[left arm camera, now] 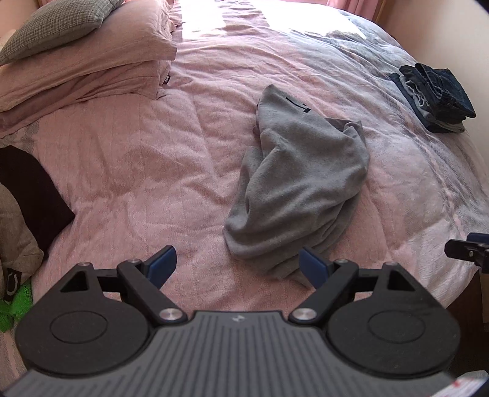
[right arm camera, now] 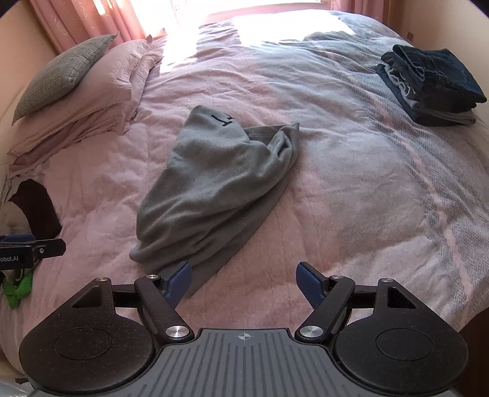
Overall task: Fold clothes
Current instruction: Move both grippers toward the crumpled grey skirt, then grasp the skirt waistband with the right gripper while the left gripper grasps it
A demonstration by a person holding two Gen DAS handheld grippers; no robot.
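Observation:
A grey garment (left arm camera: 293, 183) lies crumpled in the middle of the pink bedspread (left arm camera: 152, 158), with a small black mark near its far end. The same grey garment (right arm camera: 214, 186) shows in the right wrist view. My left gripper (left arm camera: 240, 267) is open just short of the garment's near end, its blue pads (left arm camera: 311, 267) spread wide with nothing between them. My right gripper (right arm camera: 244, 282) is open too, above the bedspread (right arm camera: 336, 198) at the garment's near right corner. Each gripper shows at the edge of the other's view.
A stack of folded dark jeans and grey clothes (left arm camera: 434, 94) (right arm camera: 431, 85) sits at the bed's far right. Pink pillows (left arm camera: 82, 67) and a grey cushion (left arm camera: 52, 27) lie far left. A black cloth (left arm camera: 33, 189) and a green item (left arm camera: 15, 302) lie at the left edge.

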